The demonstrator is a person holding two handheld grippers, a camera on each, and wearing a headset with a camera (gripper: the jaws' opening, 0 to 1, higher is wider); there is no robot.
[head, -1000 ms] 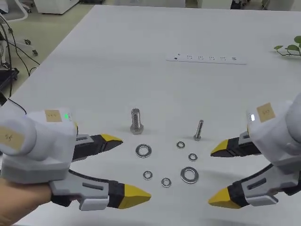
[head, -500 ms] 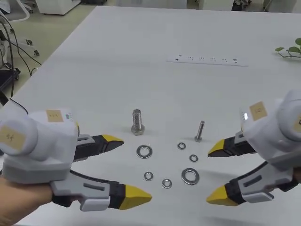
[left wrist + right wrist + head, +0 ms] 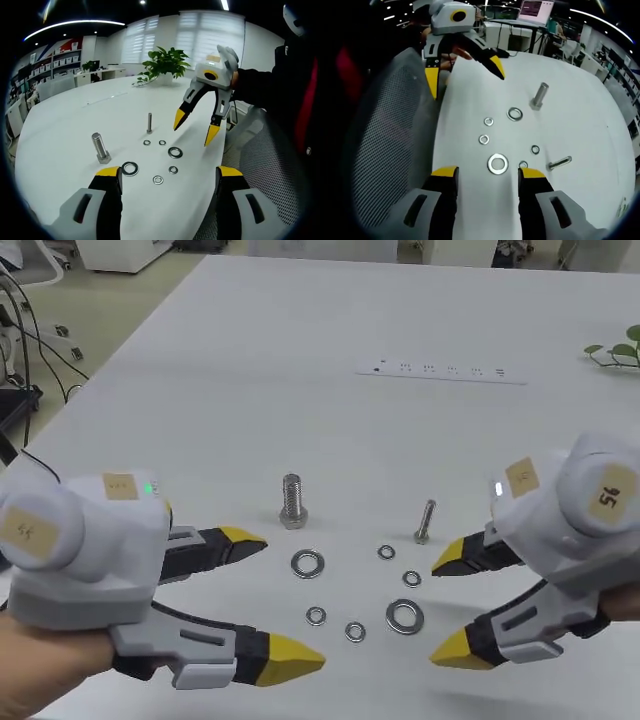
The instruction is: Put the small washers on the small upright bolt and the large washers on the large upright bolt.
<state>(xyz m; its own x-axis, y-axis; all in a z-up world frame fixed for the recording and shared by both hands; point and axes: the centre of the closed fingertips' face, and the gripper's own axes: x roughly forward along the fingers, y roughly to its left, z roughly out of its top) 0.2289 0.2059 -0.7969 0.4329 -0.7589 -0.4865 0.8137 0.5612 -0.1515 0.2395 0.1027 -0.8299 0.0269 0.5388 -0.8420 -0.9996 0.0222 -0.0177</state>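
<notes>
The left white-and-black gripper with yellow jaw tips (image 3: 283,600) hovered wide open and empty above the white table (image 3: 300,360). Beyond it the large hex-headed steel bolt (image 3: 292,502) stood on its head, bare, with a large flat steel washer (image 3: 307,563) near its foot. Rightward lay four small steel washers (image 3: 355,631) and a second large washer (image 3: 404,616), all loose on the bare top rather than in any tray or dish. The slim small steel bolt (image 3: 425,522) stood upright, also bare. The matching right gripper (image 3: 440,610) gaped empty beside that second large washer. The thin washers would likely skid from closing jaws on the smooth top, and a nudge could topple the slim bolt.
</notes>
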